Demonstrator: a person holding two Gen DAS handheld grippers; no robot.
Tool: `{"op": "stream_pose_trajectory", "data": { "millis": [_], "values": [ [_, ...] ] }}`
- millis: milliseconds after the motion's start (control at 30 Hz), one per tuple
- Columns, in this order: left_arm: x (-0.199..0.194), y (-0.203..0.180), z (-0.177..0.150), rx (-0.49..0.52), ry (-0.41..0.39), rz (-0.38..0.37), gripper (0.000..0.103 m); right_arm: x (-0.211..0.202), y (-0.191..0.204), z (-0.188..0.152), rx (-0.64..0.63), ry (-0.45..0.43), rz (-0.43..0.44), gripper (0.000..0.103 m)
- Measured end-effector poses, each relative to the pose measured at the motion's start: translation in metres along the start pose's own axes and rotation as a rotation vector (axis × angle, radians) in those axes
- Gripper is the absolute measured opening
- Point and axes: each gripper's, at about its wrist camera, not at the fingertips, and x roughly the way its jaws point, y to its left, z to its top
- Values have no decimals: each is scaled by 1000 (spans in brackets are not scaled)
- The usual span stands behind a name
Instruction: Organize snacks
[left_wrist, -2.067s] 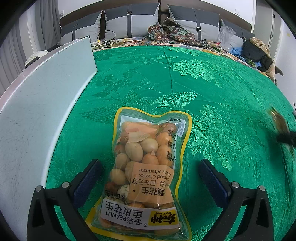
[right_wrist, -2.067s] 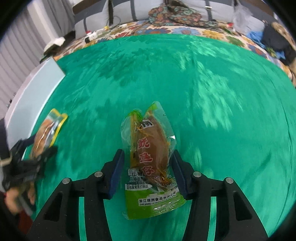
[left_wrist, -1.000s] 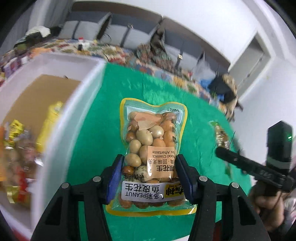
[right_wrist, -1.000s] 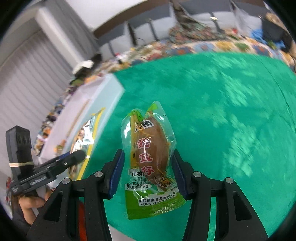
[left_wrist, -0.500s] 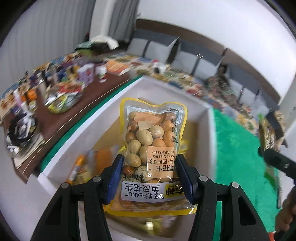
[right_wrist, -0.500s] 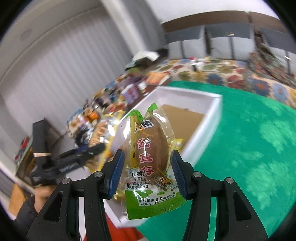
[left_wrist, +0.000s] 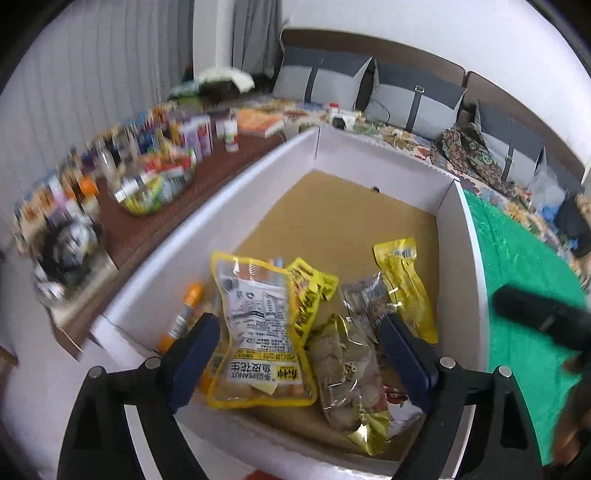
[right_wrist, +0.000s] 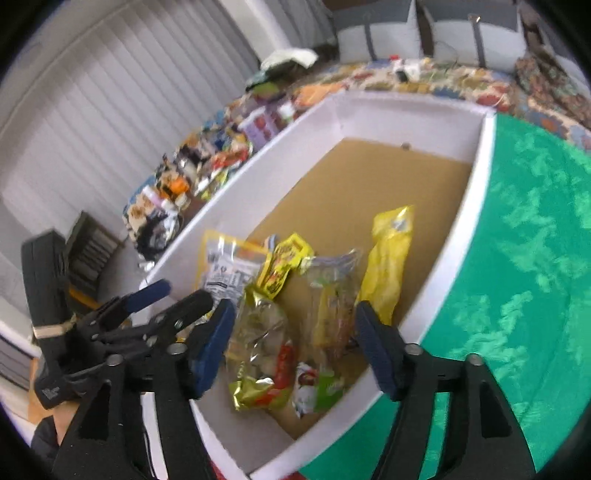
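The left gripper (left_wrist: 299, 354) is hovering over the near end of the white box (left_wrist: 476, 280), its jaws having just been opening. The peanut pack (left_wrist: 258, 328) is lying between the fingers, label side down, not pressed by either pad, resting on other snack packets (left_wrist: 347, 373). A yellow pouch (left_wrist: 406, 288) is lying just beside them.

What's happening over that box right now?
Both hand-held grippers just opened, empty. Yellow-edged clear peanut pouch lies in white cardboard box. Nothing blocking.
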Motion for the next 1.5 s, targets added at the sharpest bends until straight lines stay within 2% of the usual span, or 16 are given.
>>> {"op": "stream_pose_trajectory", "data": {
  "millis": [67, 133, 267, 333, 433, 567, 700, 867, 1000, 1500],
  "values": [
    [-13, -10, 3, 43, -39, 63, 95, -22, 1, 5, -21, -54, -29, 85],
    [-28, -21, 7, 75, -84, 135, 102, -41, 6, 11, -56, -88, -66, 87],
    [-54, -32, 12, 67, -145, 247, 103, -69, 19, 16, -119, -117, -146, 87],
    [-64, -32, 12, 40, -169, 236, 103, -76, 24, 15, -131, -116, -171, 87],
    [-74, -28, 14, -18, -146, 183, 103, -84, 27, 9, -135, -91, -207, 87],
    [-77, -24, 14, -50, -124, 154, 103, -84, 33, 1, -142, -46, -242, 87],
    [-71, -22, 12, -56, -89, 172, 103, -83, 38, -3, -153, -28, -254, 87],
    [-73, -20, 9, -42, -91, 208, 103, -79, 45, -7, -184, -17, -273, 87],
    [-72, -13, 9, -56, -70, 181, 103, -74, 50, -9, -205, 1, -288, 87],
    [-67, -2, 5, -73, -36, 179, 103, -61, 63, -11, -240, 24, -296, 87]
  ]
}}
